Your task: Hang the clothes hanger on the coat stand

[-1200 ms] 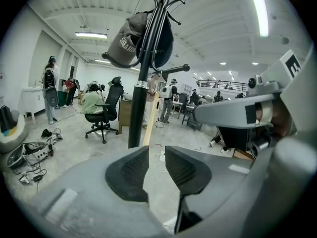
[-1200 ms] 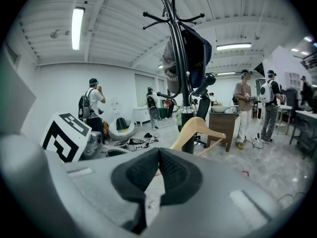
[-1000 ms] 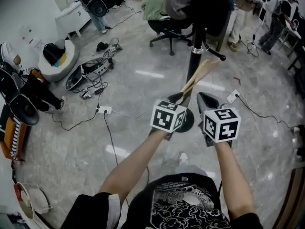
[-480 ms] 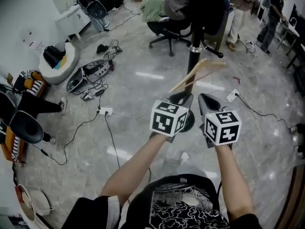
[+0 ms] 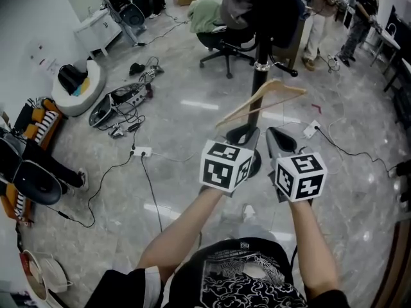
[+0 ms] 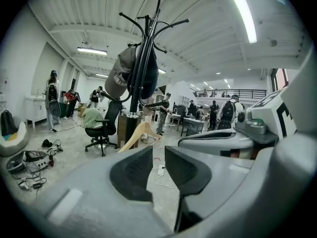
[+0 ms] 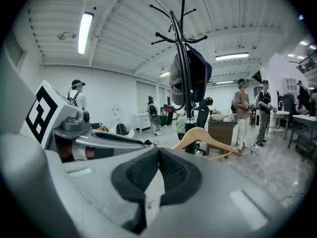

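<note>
The wooden clothes hanger (image 5: 261,101) hangs against the black coat stand (image 5: 259,82), just below its silver ring. Its hook is too small to make out. The same hanger (image 6: 140,133) shows low on the stand's pole (image 6: 143,58) in the left gripper view, and the hanger (image 7: 205,139) also shows in the right gripper view, in front of the stand (image 7: 184,73). My left gripper (image 5: 244,133) is short of it, jaws slightly apart and holding nothing (image 6: 158,150). My right gripper (image 5: 277,135) is beside it, pads pressed together, also holding nothing (image 7: 158,150).
A dark garment and a cap (image 6: 119,76) hang on the stand's upper pegs. An office chair (image 5: 226,40) stands behind it. Cables and a power strip (image 5: 140,149) lie on the floor to the left, another strip (image 5: 313,129) to the right. People stand at the back right.
The hanger has swung from nearly edge-on to broadside at the stand's pole. Both grippers have drawn back slightly toward me. Neither holds it.
</note>
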